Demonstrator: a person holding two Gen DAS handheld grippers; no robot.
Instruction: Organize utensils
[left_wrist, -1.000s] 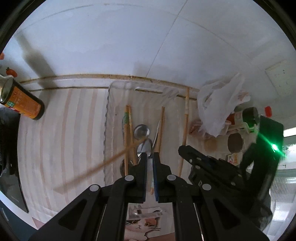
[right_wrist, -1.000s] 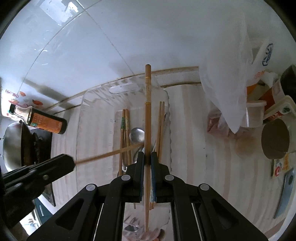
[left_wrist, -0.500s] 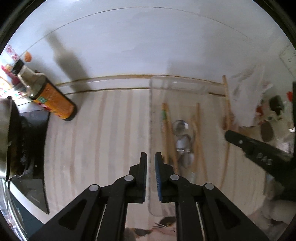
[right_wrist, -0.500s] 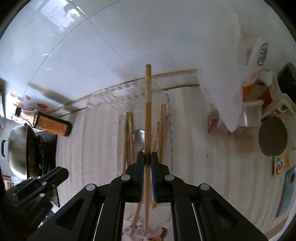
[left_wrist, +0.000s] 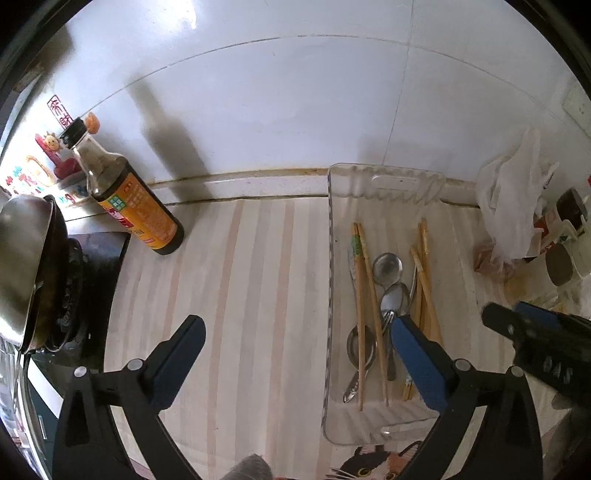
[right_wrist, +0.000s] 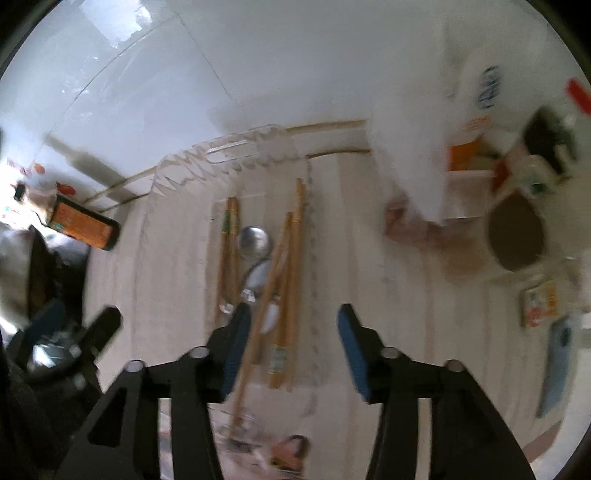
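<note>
**Both grippers empty over a filled utensil tray**

The striped counter (left_wrist: 258, 280) carries everything, with a white tiled wall behind its back edge. At its left end sits a dark stove with a steel pot (left_wrist: 22, 266), and a sauce bottle (left_wrist: 129, 199) lies tilted near the back edge just right of it. A white plastic bag (left_wrist: 513, 199) and some containers crowd the right end.

The clear plastic tray (left_wrist: 402, 181) runs from the counter's back edge toward its front edge, right of centre. Inside it, all lying roughly lengthwise, are the wooden chopsticks (left_wrist: 364, 280) along the left side, another bundle of chopsticks (left_wrist: 424, 266) toward the right side, and metal spoons (left_wrist: 388, 266) between them, bowls overlapping.

The left gripper (left_wrist: 295, 328) hangs with its jaws spread wide and nothing between them, over bare counter by the tray's left wall. The right gripper (right_wrist: 291, 317) is likewise spread and empty, above the tray's front half; its view is motion-blurred.

The chopsticks look light, stiff and thin, likely to roll or pivot if pinched off-centre, so a hold near mid-length would probably keep one level. The spoons look smooth and slippery; the narrow handle seems a safer place to grip than the rounded bowl. The tray itself appears thin and light, apt to slide if nudged.
</note>
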